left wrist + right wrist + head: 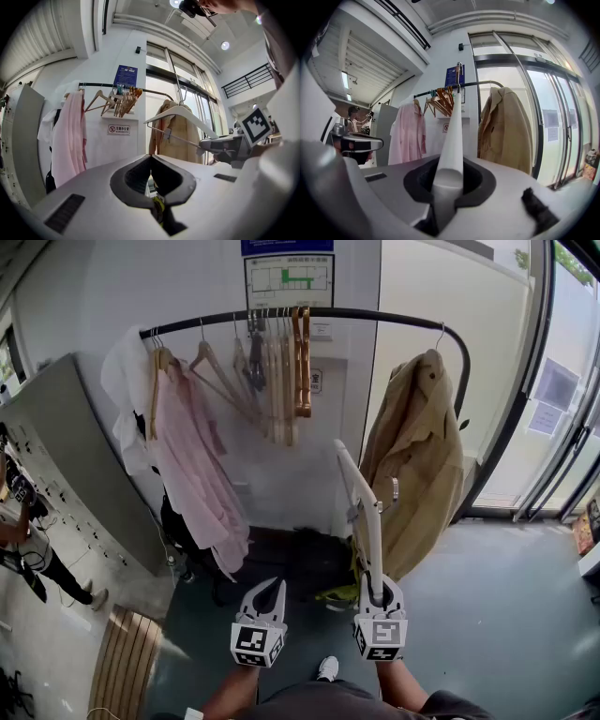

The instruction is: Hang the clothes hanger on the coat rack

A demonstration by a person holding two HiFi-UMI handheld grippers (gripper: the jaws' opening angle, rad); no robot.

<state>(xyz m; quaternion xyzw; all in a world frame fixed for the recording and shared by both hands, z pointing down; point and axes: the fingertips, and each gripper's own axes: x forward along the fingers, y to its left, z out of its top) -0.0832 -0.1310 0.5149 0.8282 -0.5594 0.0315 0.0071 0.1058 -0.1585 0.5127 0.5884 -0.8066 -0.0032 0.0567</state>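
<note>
A white clothes hanger (361, 498) rises up and away from my right gripper (377, 592), which is shut on the lower end of one arm. In the right gripper view that arm (453, 136) runs out from between the jaws, and its metal hook (459, 70) shows at the top near the black rail (483, 83). The coat rack's rail (375, 312) spans the wall ahead, above the hanger. My left gripper (265, 589) floats beside the right one, shut and empty. The left gripper view has the hanger (180, 112) to the right, held out by the right gripper (225, 145).
On the rail hang a pink shirt (192, 465) at left, several wooden hangers (281, 362) in the middle and a tan coat (412, 456) at right. A grey cabinet (66, 456) and a person (23, 540) are at left, glass doors (553, 409) at right.
</note>
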